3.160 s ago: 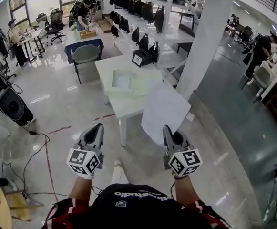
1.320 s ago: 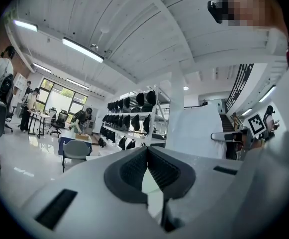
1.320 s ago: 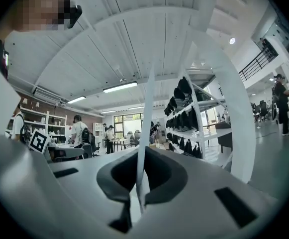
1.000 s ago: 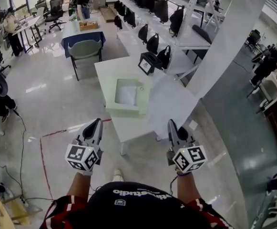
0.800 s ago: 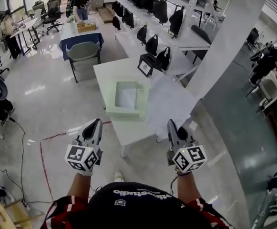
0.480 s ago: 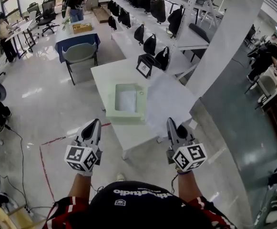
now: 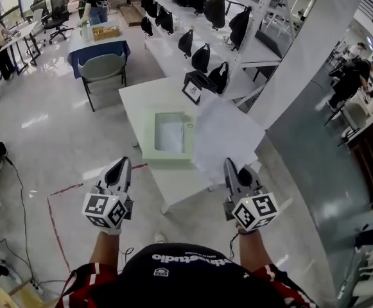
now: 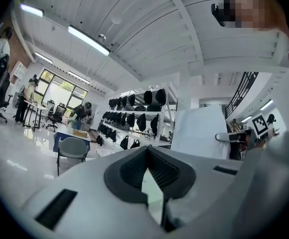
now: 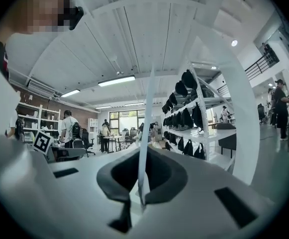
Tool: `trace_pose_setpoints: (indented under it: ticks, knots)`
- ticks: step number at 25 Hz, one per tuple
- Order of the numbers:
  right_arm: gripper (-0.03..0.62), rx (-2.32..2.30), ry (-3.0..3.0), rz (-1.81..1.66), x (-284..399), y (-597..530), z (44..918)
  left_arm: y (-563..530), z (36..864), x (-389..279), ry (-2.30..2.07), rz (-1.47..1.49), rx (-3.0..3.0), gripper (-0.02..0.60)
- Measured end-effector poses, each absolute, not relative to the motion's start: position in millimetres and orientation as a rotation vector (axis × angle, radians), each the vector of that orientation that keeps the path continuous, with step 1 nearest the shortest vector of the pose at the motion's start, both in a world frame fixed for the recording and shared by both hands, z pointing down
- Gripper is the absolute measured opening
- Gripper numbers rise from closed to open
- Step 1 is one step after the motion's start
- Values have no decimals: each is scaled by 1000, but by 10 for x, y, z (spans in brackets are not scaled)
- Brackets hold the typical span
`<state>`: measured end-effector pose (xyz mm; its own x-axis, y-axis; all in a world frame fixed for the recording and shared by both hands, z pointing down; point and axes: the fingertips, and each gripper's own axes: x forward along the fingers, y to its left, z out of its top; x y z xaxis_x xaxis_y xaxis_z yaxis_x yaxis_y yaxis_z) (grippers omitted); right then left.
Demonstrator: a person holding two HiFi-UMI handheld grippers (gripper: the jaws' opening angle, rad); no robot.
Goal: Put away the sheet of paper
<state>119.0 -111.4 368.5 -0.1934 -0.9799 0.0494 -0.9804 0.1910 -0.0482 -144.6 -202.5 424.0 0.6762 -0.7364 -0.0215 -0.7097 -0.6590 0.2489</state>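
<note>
**Handling.** The sheet of paper (image 7: 226, 132) is judged very light, thin and limp. It is likely to flex under its own weight and catch air when swung. It should crease easily, so a hard pinch or a sharp turn risks a fold. Take hold at an edge or corner with a shallow bite of the pads. A second hold on the opposite edge would help keep it flat for placement.

**Appearance.** The sheet is plain white and roughly rectangular, with no print that can be made out. In the right gripper view it shows edge-on, as a thin, nearly vertical line rising from between the pads.

**Location.** The sheet is carried in the air by its near edge. In the head view its far part overlaps the right side of the white tabletop (image 7: 138, 98). Whether it touches the tabletop cannot be told.

**Claws.** The right claw (image 7: 230, 164) is clamped on the sheet's near edge. The left claw (image 7: 122, 162) is closed with nothing between its pads, and is held well apart from the sheet, to its left.

**Surroundings.** A pale green tray (image 7: 167, 157) rests toward the tabletop's near edge, just left of the sheet. A black marker stand (image 7: 192, 90) sits toward the far edge. Racks of black bags (image 7: 201, 58) stand beyond the tabletop.
</note>
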Motion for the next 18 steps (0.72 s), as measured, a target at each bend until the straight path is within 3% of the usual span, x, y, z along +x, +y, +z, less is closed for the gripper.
trace_pose_setpoints:
  ticks: [18]
  knots:
    - [3, 1956, -2412, 140, 1080, -1350, 3782, -2205, 4353, -1576, -1176, -192, 2646, 5]
